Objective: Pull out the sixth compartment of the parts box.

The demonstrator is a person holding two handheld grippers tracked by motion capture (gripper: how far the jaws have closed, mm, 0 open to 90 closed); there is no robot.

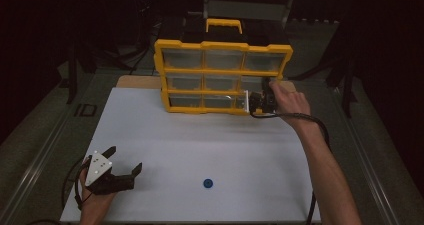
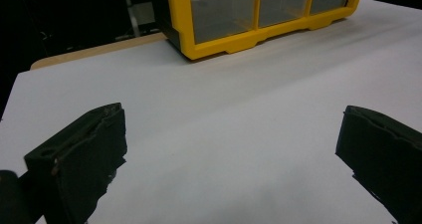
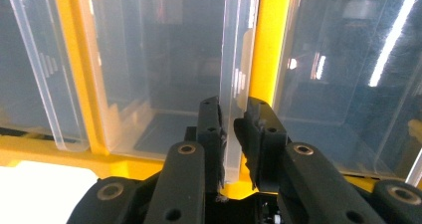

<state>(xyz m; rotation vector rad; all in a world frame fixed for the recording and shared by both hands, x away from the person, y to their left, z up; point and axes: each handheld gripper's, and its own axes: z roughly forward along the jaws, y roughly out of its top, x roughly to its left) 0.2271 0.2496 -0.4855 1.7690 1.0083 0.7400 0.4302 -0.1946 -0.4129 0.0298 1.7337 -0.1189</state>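
On the white table (image 1: 200, 140) in a dark room, the right gripper (image 3: 234, 129) clamped a clear drawer's front wall (image 3: 238, 74) at the yellow organizer (image 1: 222, 75), while the left gripper (image 1: 122, 160) rested with jaws apart.

Nine drawers, seemingly (image 1: 220, 59); one blue disc (image 1: 208, 183).

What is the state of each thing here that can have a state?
Yellow organizer: upright on the table.
Clear drawer: bottom right one, pulled partly out.
Right hand-held gripper: shut on the clear drawer's front wall.
Left hand-held gripper: open, holding nothing.
Blue cap: lying loose on the white board.
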